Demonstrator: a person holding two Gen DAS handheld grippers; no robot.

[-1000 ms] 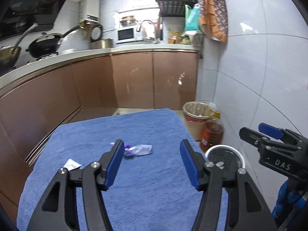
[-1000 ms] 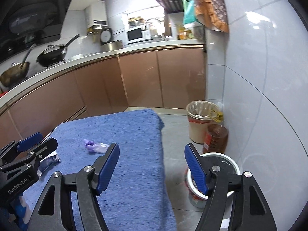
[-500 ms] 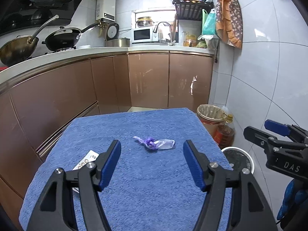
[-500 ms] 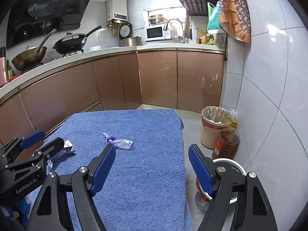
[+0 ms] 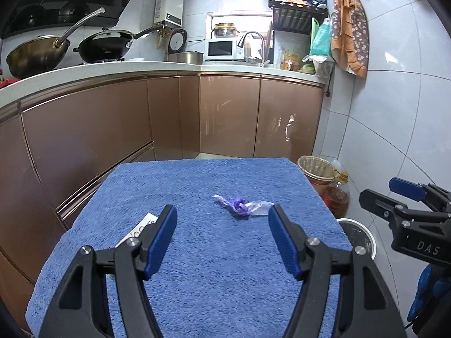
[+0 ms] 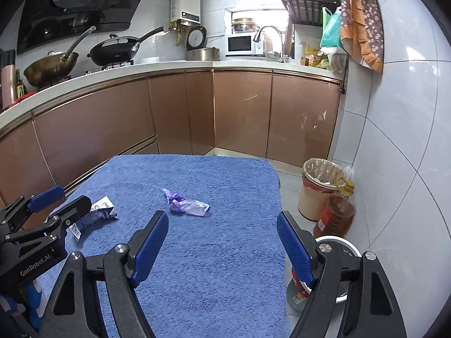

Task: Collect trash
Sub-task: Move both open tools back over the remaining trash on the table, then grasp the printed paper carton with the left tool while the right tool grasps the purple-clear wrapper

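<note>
A crumpled purple and clear plastic wrapper [image 5: 243, 207] lies in the middle of the blue towel-covered table [image 5: 197, 267]; it also shows in the right wrist view [image 6: 186, 204]. A white and dark printed paper wrapper [image 6: 95, 215] lies near the table's left edge, partly hidden behind a finger in the left wrist view [image 5: 140, 228]. My left gripper [image 5: 222, 236] is open and empty, just short of the purple wrapper. My right gripper [image 6: 222, 242] is open and empty over the table's right part.
A white bin [image 6: 341, 270] with a dark liner stands on the floor right of the table. Behind it are an oil bottle [image 6: 335, 214] and a small lined wastebasket [image 6: 320, 188] against the tiled wall. Brown cabinets [image 5: 169, 118] lie beyond the table.
Both grippers have tilted up and swung left, so the table now sits centred in view. The wrappers have not moved and both grippers stay open.
</note>
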